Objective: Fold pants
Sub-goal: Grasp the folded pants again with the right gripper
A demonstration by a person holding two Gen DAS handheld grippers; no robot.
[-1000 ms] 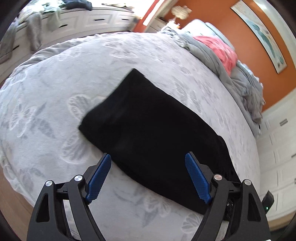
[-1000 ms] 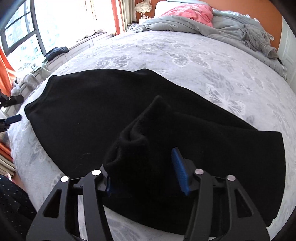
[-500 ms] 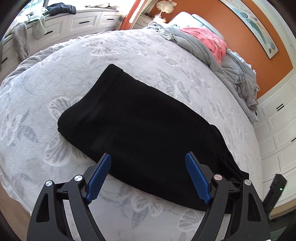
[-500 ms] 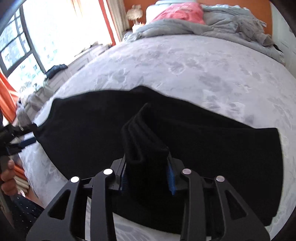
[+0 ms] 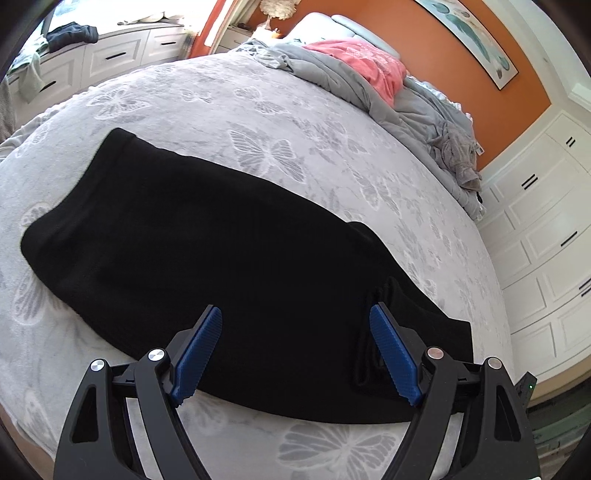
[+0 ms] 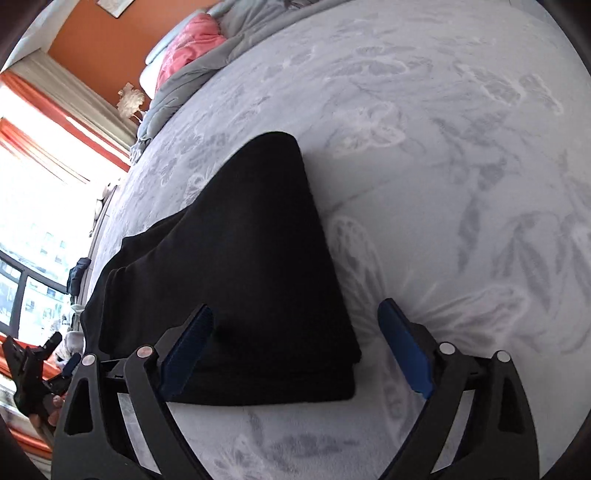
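Observation:
The black pants (image 5: 221, 240) lie flat and folded lengthwise on the grey butterfly bedspread (image 5: 280, 110). My left gripper (image 5: 295, 310) hovers open over their near edge, with nothing pressed between its blue pads (image 5: 199, 343). In the right wrist view the pants (image 6: 258, 240) run away to the left. My right gripper (image 6: 295, 308) straddles their near end; its jaws are closing, the cloth lies under and between them, and the pads are not pressing on it. The left gripper (image 6: 33, 365) shows at the far left, held by a hand.
A rumpled grey duvet (image 5: 417, 110) and a pink garment (image 5: 365, 62) are heaped at the head of the bed. White drawers (image 5: 546, 236) stand to the right, and a low cabinet with clothes (image 5: 70, 33) runs under the bright window (image 6: 33, 192).
The right gripper let go of the bunched fold it was lifting, rolled, and swung to the pants' end. The left gripper slid along the near edge towards the right.

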